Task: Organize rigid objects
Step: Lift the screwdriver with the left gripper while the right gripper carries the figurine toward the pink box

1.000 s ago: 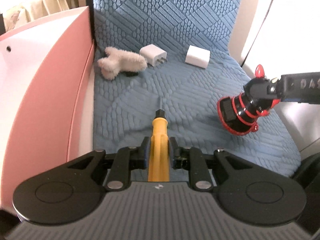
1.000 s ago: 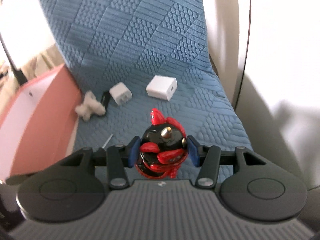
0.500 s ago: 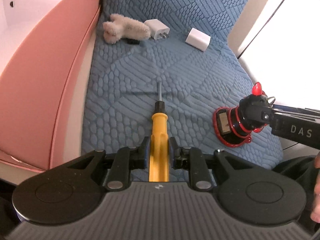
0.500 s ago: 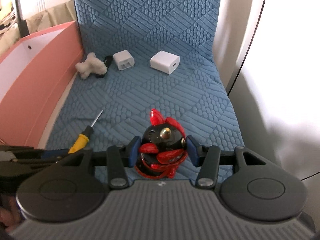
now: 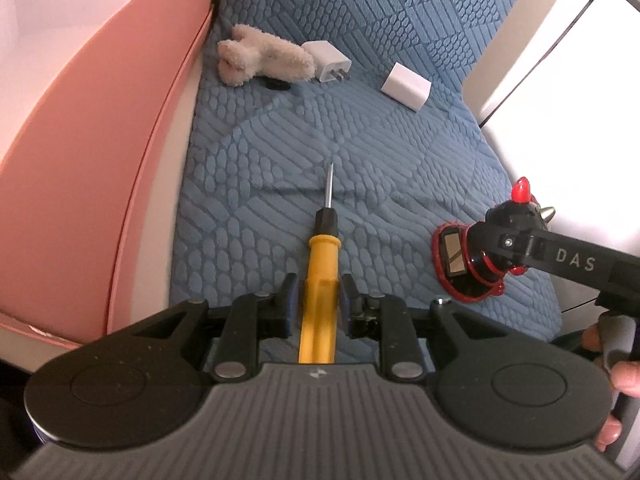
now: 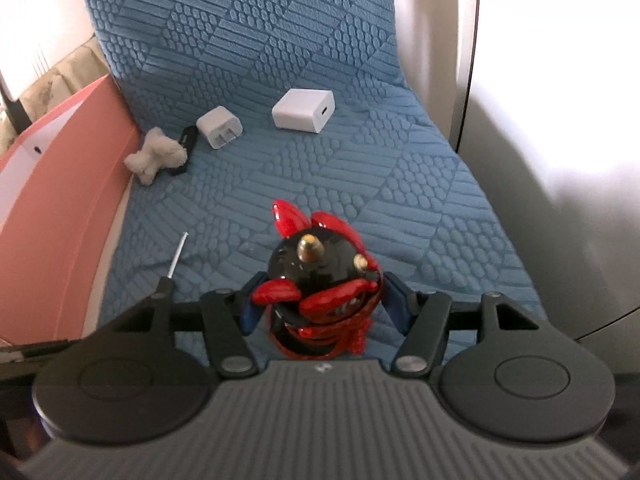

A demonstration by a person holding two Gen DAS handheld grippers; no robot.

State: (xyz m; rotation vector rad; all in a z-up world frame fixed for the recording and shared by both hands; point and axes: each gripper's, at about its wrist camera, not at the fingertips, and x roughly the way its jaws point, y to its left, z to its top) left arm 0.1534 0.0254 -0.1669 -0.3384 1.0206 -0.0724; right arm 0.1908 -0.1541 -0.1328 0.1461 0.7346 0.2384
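Note:
My left gripper [image 5: 318, 300] is shut on a yellow-handled screwdriver [image 5: 322, 264], held above the blue quilted mat [image 5: 380, 152] with its tip pointing forward. My right gripper [image 6: 320, 304] is shut on a black and red figurine [image 6: 320, 280]; it also shows in the left wrist view [image 5: 480, 252] at the right, above the mat. The screwdriver's shaft [image 6: 176, 256] shows at the left of the right wrist view. A white plug charger [image 5: 326, 60] and a white cube charger [image 5: 406, 86] lie at the far end of the mat.
A pink box [image 5: 92, 152] stands along the mat's left edge. A small plush toy [image 5: 260, 56] lies on a black object [image 6: 186, 146] near the plug charger. A white wall [image 6: 552, 120] runs along the right side.
Both grippers moved back toward the near end of the mat with their objects; the chargers and plush look farther away. The right gripper tilted and rose slightly.

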